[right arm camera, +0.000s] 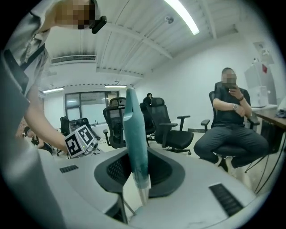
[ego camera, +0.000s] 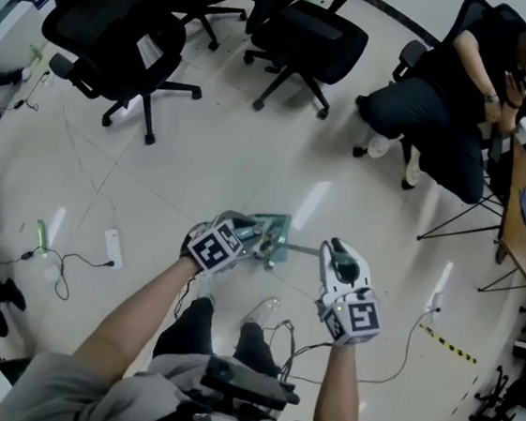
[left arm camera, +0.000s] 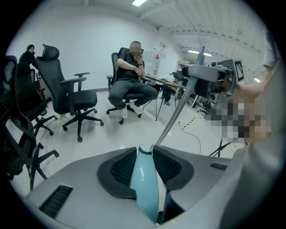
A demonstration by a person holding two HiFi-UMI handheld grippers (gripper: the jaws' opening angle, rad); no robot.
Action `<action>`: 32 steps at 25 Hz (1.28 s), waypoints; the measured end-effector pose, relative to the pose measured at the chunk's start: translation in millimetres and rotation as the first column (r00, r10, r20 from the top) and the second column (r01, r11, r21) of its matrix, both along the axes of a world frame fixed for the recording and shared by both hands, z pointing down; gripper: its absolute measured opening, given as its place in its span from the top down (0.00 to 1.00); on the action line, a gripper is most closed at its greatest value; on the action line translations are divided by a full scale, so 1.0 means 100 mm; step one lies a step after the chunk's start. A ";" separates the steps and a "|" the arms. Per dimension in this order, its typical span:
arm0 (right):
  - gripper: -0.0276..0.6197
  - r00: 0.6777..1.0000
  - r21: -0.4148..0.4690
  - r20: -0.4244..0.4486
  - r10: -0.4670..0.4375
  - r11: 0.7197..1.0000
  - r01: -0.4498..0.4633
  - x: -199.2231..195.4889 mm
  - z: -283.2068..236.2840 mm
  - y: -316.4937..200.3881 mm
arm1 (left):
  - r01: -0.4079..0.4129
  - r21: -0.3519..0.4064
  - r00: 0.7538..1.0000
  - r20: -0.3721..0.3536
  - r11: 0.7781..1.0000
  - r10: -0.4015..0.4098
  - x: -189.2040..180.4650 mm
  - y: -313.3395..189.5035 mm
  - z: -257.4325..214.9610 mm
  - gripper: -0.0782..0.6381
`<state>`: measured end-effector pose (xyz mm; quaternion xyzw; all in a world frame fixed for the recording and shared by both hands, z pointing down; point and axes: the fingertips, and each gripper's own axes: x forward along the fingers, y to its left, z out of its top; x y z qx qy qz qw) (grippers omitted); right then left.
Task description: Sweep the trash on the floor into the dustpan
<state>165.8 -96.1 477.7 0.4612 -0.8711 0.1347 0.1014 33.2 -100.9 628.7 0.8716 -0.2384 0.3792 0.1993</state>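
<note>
black office chairs [ego camera: 123, 33], seated person [ego camera: 446, 98], power strip [ego camera: 112, 247] on pale floor [ego camera: 232, 154]

Teal long-handled dustpan [ego camera: 275, 227] is held aloft, tilted.

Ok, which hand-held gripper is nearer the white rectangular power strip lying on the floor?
Left. The left hand-held gripper is to the right of the white rectangular power strip in the head view; the right hand-held gripper is farther right, beyond the left one.
</note>
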 end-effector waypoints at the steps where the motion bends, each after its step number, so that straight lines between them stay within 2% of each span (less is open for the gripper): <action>1: 0.84 1.000 0.010 -0.015 0.008 1.000 -0.008 0.04 -0.03 0.00 | 0.012 0.002 1.000 -0.007 1.000 -0.012 0.06 0.00 0.03 0.72; 8: 0.84 0.996 0.055 -0.053 0.067 0.996 -0.064 0.24 0.02 -0.16 | 0.021 0.028 0.999 -0.027 0.999 -0.020 0.41 -0.17 0.22 0.72; 12: 0.84 0.996 0.052 -0.058 0.067 0.997 -0.064 0.27 0.07 -0.16 | -0.006 0.047 0.999 -0.042 0.999 0.008 0.54 -0.20 0.21 0.72; 16: 0.84 0.997 0.050 -0.047 0.060 0.997 -0.057 0.24 0.06 -0.13 | -0.006 0.022 0.999 -0.038 1.000 0.007 0.55 -0.16 0.26 0.72; 26: 0.84 0.997 0.007 -0.044 0.057 0.998 -0.057 0.19 0.06 -0.08 | -0.015 0.032 0.999 -0.034 0.999 0.017 0.56 -0.16 0.26 0.72; 32: 0.84 0.998 0.030 -0.026 0.053 0.998 -0.052 0.14 0.02 -0.12 | -0.021 0.032 0.999 -0.047 0.999 0.022 0.57 -0.16 0.24 0.72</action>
